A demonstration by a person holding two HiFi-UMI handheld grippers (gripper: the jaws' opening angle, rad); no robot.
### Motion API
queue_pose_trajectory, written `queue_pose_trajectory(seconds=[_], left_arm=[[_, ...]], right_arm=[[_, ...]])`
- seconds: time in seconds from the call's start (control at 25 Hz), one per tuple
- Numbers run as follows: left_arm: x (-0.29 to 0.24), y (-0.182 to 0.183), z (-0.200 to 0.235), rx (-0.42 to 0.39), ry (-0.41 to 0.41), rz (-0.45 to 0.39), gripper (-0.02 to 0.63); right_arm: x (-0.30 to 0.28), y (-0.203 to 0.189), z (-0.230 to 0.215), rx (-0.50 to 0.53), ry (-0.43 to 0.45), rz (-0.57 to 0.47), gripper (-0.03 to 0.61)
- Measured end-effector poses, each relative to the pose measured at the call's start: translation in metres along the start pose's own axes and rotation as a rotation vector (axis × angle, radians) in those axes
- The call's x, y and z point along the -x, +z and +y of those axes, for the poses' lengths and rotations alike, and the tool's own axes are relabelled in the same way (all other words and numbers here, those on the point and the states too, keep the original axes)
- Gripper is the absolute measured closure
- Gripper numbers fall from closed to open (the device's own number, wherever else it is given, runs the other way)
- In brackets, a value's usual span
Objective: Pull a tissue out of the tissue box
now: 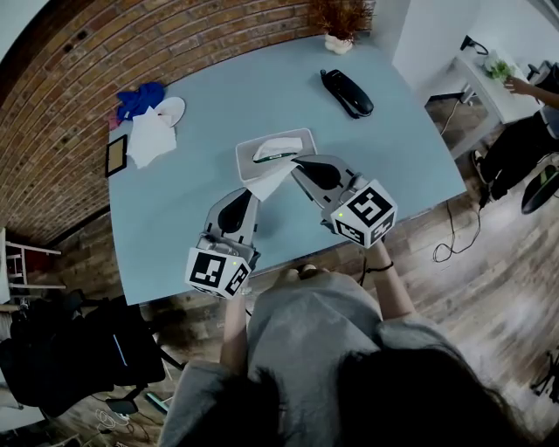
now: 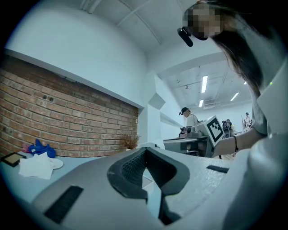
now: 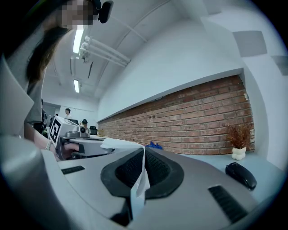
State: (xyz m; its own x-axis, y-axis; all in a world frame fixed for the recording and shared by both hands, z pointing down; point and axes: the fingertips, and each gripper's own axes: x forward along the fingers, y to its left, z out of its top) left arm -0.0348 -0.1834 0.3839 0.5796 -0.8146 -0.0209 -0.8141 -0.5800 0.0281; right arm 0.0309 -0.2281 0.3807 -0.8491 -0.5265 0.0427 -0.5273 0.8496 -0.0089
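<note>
A white tissue box (image 1: 275,150) lies in the middle of the pale blue table (image 1: 402,157). A white tissue (image 1: 272,181) stretches from its slot toward me. My right gripper (image 1: 300,165) is shut on that tissue at the box's near edge. In the right gripper view the tissue (image 3: 140,179) runs pinched between the jaws of the right gripper (image 3: 143,157). My left gripper (image 1: 249,200) hovers just left of the tissue's lower corner, jaws together. In the left gripper view only a thin pale sliver shows between the jaws of the left gripper (image 2: 147,173).
At the table's far left lie loose tissues (image 1: 150,138), a white plate (image 1: 171,108), a blue cloth (image 1: 140,97) and a small dark frame (image 1: 115,155). A black device (image 1: 347,92) and a potted dried plant (image 1: 339,24) stand at the back. A brick wall runs along the left.
</note>
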Motion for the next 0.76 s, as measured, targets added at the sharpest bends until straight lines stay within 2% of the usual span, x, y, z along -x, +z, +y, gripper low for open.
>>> queue_pose_trajectory(seconds=[0.76], left_arm=[[-0.014, -0.01, 0.005, -0.008, 0.013, 0.025, 0.611]], right_arm=[[-0.002, -0.015, -0.018, -0.016, -0.017, 0.006, 0.578]])
